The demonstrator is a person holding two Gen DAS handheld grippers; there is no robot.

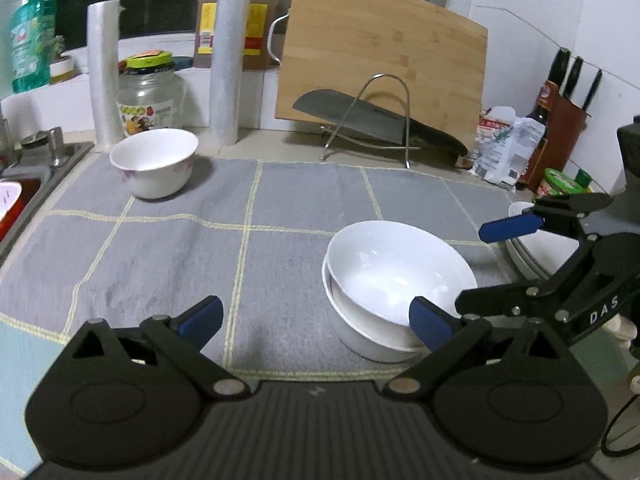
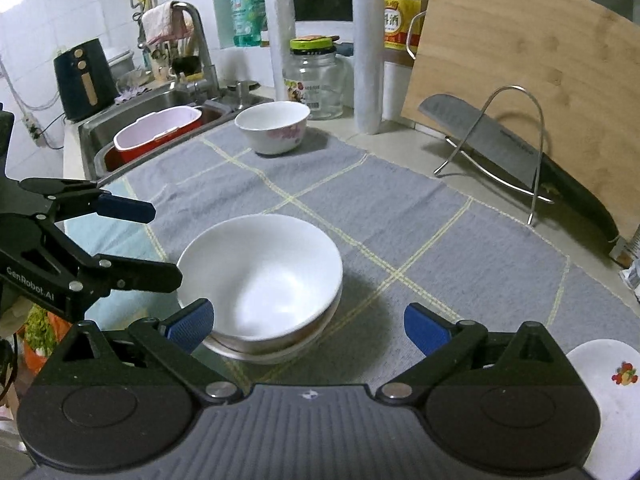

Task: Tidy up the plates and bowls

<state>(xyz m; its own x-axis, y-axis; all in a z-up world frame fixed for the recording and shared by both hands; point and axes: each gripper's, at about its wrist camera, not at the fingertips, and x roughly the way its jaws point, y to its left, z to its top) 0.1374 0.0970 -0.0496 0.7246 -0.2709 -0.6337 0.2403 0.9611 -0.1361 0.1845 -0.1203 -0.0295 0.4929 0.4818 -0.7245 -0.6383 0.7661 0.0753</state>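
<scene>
Now two plain white bowls [image 2: 260, 276] sit nested, slightly askew; left gripper [image 1: 316, 320] and right gripper [image 2: 308, 326] gape wide, empty.

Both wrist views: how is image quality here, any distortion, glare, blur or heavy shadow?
Left wrist view: strong fisheye bending, dark corners; soft glare inside the stacked white bowls; the left gripper casts a shadow on the grey cloth. Right wrist view: the same curvature bows the cutting board; bowl interior slightly blurred; shadow right of the stack.
</scene>
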